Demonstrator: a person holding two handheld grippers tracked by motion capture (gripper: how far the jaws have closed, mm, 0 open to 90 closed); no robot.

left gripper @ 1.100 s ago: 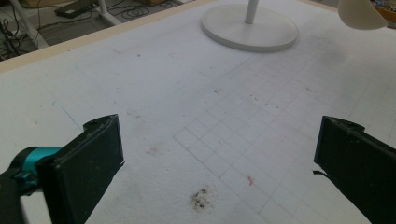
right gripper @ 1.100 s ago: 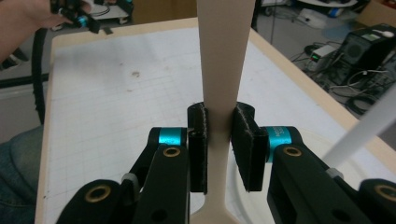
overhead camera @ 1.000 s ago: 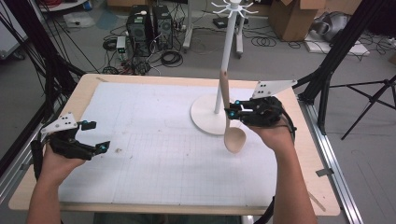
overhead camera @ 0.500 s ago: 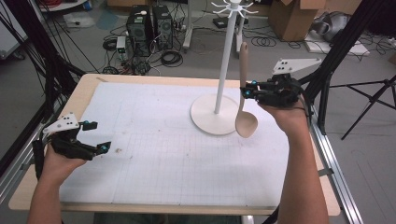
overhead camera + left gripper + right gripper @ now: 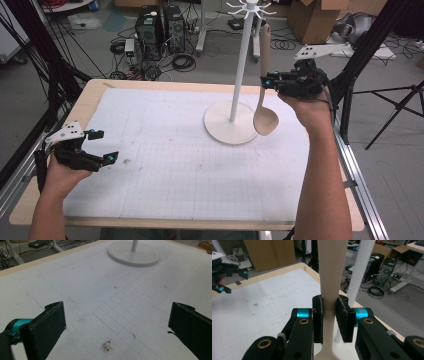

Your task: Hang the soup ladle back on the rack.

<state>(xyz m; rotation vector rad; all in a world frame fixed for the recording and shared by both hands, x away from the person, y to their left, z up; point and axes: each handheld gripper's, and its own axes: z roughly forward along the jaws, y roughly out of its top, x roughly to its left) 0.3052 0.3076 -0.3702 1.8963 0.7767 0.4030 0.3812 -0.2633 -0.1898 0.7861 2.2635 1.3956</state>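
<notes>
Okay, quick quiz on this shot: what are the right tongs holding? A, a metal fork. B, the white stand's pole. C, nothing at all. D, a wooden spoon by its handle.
D: in the right gripper view the right tongs press both pads on the handle of the spoon, which hangs bowl down beside the stand and off the table in the high view.

Computer towers (image 5: 159, 27) and cardboard boxes (image 5: 312, 20) sit on the floor beyond the table (image 5: 150, 85).
</notes>
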